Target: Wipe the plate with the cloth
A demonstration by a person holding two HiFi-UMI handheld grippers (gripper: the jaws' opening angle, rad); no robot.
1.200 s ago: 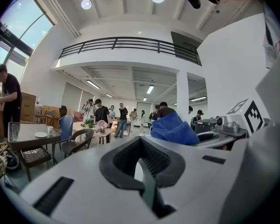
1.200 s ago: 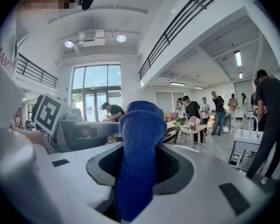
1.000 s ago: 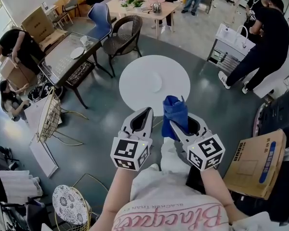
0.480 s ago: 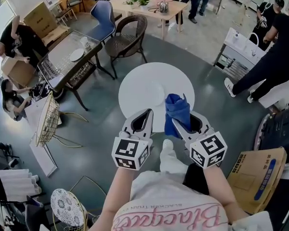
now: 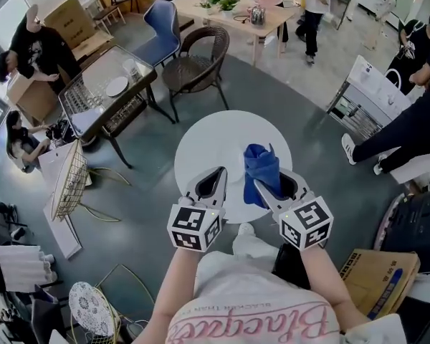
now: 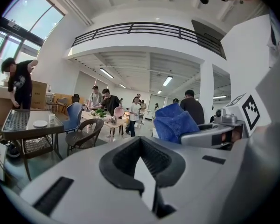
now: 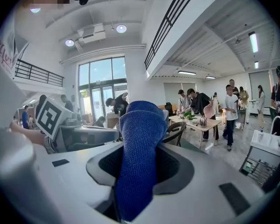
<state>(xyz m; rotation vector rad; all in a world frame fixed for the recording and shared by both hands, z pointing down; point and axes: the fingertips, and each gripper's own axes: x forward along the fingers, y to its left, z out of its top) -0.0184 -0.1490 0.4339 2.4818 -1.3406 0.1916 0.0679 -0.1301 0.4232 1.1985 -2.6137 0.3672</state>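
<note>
Clamping the blue cloth (image 5: 261, 165) in the right gripper (image 5: 258, 186), with the left gripper (image 5: 216, 174) shut and empty just left, hovered over the near edge of the white table (image 5: 204, 138); needed first to find the plate, unseen farther on.

Two grey grippers with marker cubes are in view, the left gripper (image 5: 219, 172) and the right gripper (image 5: 261, 186), along with one blue knitted cloth (image 5: 262, 165). There is one round white table (image 5: 201, 149), one glass-topped dark table (image 5: 93, 95) and one pale wooden table (image 5: 261, 18). Chairs number two: one blue plastic chair (image 5: 165, 21) and one dark wicker chair (image 5: 195, 59). One small white plate (image 5: 117, 86) shows clearly.
</note>
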